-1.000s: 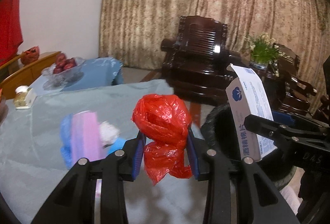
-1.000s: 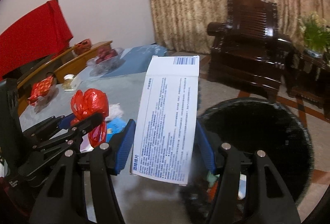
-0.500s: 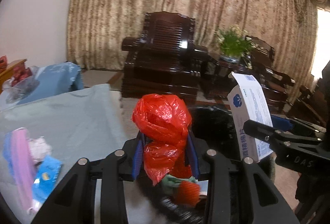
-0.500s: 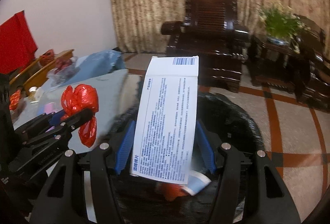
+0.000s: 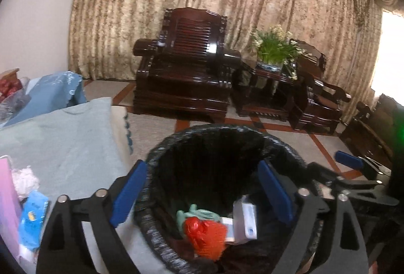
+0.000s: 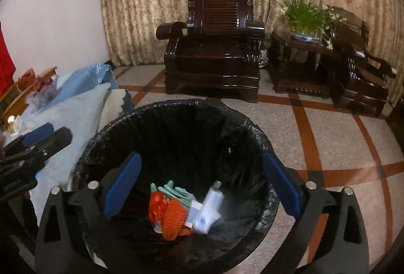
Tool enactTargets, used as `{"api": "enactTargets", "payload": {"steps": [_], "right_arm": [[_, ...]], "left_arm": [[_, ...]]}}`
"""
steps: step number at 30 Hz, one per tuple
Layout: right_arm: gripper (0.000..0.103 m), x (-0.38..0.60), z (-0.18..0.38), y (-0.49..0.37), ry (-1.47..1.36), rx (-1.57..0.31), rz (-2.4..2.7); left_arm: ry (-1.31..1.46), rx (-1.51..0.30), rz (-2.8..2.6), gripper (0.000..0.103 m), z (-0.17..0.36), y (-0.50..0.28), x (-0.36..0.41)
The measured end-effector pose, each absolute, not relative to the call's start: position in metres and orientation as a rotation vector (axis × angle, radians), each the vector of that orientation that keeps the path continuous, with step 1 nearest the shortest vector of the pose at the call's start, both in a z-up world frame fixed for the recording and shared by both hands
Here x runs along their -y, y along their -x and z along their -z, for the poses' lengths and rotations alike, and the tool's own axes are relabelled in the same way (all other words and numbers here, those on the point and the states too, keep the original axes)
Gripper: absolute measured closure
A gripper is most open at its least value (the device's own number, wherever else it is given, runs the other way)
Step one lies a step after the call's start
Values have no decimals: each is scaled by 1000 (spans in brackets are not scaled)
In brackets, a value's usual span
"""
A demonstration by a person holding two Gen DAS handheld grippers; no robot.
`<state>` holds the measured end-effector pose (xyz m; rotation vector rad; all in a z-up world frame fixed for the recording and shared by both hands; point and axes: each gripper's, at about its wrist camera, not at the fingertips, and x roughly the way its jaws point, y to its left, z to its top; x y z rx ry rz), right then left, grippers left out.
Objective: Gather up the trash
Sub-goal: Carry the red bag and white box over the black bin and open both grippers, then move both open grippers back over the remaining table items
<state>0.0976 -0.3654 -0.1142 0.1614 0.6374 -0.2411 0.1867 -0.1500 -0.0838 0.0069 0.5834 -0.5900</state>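
Note:
A black-lined trash bin (image 5: 161,155) (image 6: 255,132) stands on the floor beside the table. Inside lie the red plastic bag (image 5: 204,236) (image 6: 169,213), the white box (image 5: 246,221) (image 6: 209,210) and green gloves (image 6: 176,192). My left gripper (image 5: 202,193) is open and empty above the bin's mouth. My right gripper (image 6: 202,188) is also open and empty above the bin. On the table's edge remain a pink packet (image 5: 7,200), a white wad (image 5: 24,180) and a blue wrapper (image 5: 32,221).
The table with a pale green cloth (image 5: 58,142) is to the left of the bin. A dark wooden armchair (image 6: 212,51), a side table with a plant (image 6: 305,19) and another chair stand behind on the tiled floor. A fruit bowl (image 6: 40,89) sits far left.
Both grippers swung from the table to over the bin and opened. The red bag and the white box dropped into the bin.

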Motion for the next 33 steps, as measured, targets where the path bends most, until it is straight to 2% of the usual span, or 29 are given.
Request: {"api": "enactTargets", "payload": {"steps": [3,20,33], "right_arm": [[7,355,111,-92,-164,-623,223],[7,188,86,-133,-118,-597,-118],[7,66,118,-162,-58,-650,-245]], "left_arm": [[-12,-564,531,7,80,-183,129],[-13,-509,167,6,72,-152,-58],[-1,-551,-22,6,110,-142,-168]]}}
